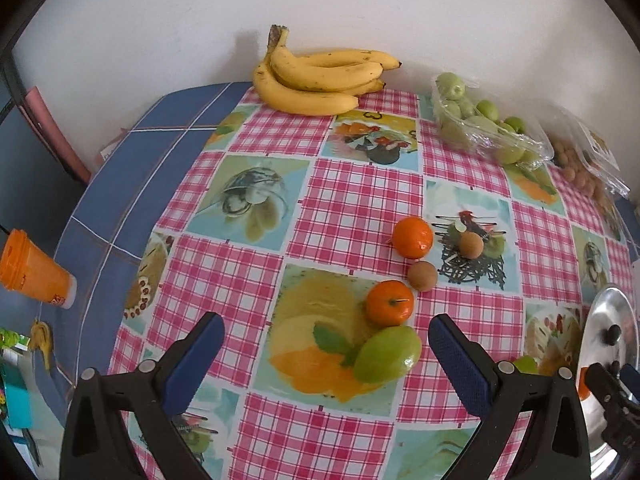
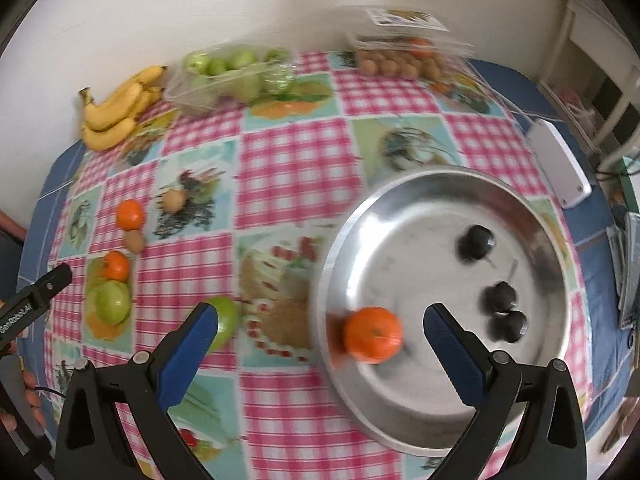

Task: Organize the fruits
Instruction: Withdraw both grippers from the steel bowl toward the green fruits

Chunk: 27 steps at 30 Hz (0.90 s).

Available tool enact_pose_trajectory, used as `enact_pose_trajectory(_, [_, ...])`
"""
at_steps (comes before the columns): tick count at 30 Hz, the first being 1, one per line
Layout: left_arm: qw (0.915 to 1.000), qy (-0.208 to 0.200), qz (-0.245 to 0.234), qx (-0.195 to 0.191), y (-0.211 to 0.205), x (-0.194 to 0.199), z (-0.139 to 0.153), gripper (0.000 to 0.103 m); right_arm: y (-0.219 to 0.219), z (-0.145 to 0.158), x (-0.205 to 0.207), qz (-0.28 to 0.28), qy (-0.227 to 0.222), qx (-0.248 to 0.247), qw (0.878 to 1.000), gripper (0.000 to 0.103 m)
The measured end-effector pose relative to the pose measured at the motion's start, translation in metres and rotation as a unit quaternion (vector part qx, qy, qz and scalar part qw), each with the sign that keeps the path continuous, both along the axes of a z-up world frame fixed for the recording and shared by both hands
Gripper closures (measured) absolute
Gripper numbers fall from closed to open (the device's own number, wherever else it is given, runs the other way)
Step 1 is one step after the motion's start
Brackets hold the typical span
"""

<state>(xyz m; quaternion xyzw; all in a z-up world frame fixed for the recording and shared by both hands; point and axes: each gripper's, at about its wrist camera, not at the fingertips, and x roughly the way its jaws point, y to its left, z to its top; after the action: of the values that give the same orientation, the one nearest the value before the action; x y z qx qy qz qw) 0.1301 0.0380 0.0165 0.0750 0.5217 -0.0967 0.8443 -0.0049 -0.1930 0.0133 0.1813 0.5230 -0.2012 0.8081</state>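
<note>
A round metal plate point(image 2: 540, 240) sits at the table's right and holds an orange tangerine point(image 2: 373, 334) and three dark fruits point(image 2: 475, 242). My right gripper point(image 2: 320, 332) is open and empty above the plate's near left rim, the tangerine between its fingers' line. My left gripper point(image 1: 326, 340) is open and empty just short of a green fruit point(image 1: 387, 355) and a tangerine point(image 1: 389, 303). Beyond them lie another tangerine point(image 1: 412, 237) and two small brown fruits point(image 1: 422, 276). Another green fruit point(image 2: 224, 320) lies behind my right gripper's left finger.
A bunch of bananas point(image 1: 320, 80) lies at the back by the wall. A clear bag of green fruits point(image 1: 480, 128) and a pack of brown fruits point(image 2: 400, 62) lie at the back. An orange cup point(image 1: 34, 272) lies at the left. A white device point(image 2: 560, 160) rests at the right edge.
</note>
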Motion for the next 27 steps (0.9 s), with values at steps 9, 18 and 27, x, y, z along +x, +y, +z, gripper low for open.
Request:
enact_pose_trajectory(9, [0.9999, 0.015, -0.002, -0.003, 0.002, 0.003, -0.007, 0.000, 0.039, -0.007, 0.025, 0.037, -0.010, 0.012, 0.999, 0.001])
enact_pose_trajectory(18, [0.9987, 0.050, -0.013, -0.005, -0.007, 0.005, -0.028, 0.000, 0.060, -0.029, 0.040, 0.067, 0.016, 0.031, 0.997, 0.001])
enact_pose_trajectory(27, [0.9954, 0.094, -0.019, 0.004, -0.016, 0.007, -0.056, 0.000, 0.068, -0.057, 0.049, 0.081, 0.062, 0.034, 0.994, 0.001])
